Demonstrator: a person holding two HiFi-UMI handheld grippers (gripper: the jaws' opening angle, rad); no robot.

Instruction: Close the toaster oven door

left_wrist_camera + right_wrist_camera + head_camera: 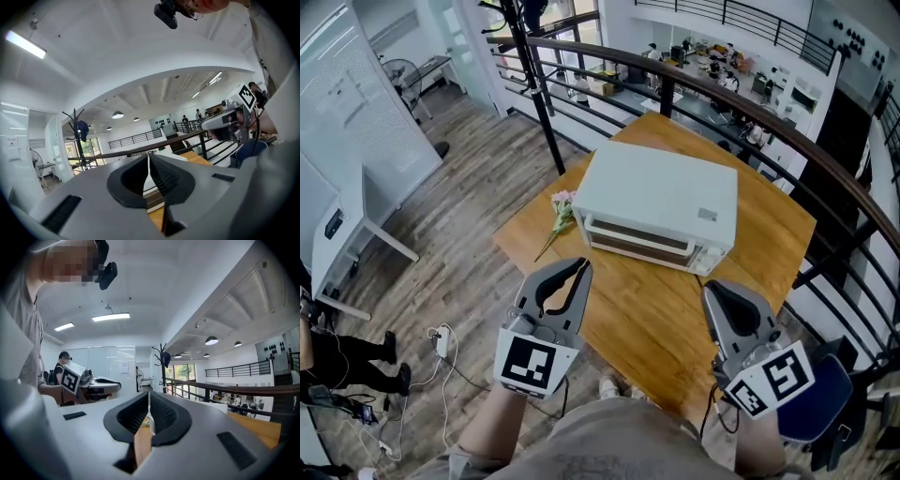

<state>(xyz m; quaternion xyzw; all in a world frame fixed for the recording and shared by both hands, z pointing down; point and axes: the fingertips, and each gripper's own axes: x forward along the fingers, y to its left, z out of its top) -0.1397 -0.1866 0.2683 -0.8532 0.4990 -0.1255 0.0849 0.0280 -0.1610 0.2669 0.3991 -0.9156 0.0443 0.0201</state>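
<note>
A white toaster oven (661,202) stands on the wooden table (647,314), its front door (639,242) upright against the body and facing me. My left gripper (583,265) hovers over the table's near left edge, a short way in front of the oven, jaws together with nothing between them. My right gripper (710,290) hangs near the table's front right, below the oven's right corner, also shut and empty. In the left gripper view the tips (148,157) meet in front of the oven (174,158). The right gripper view shows its tips (149,405) closed over the table (260,425).
A small pink flower (562,211) lies on the table at the oven's left. A black railing (750,103) curves behind the table. A blue chair (820,408) stands at the lower right. A white desk (342,234) and floor cables (441,342) are at the left.
</note>
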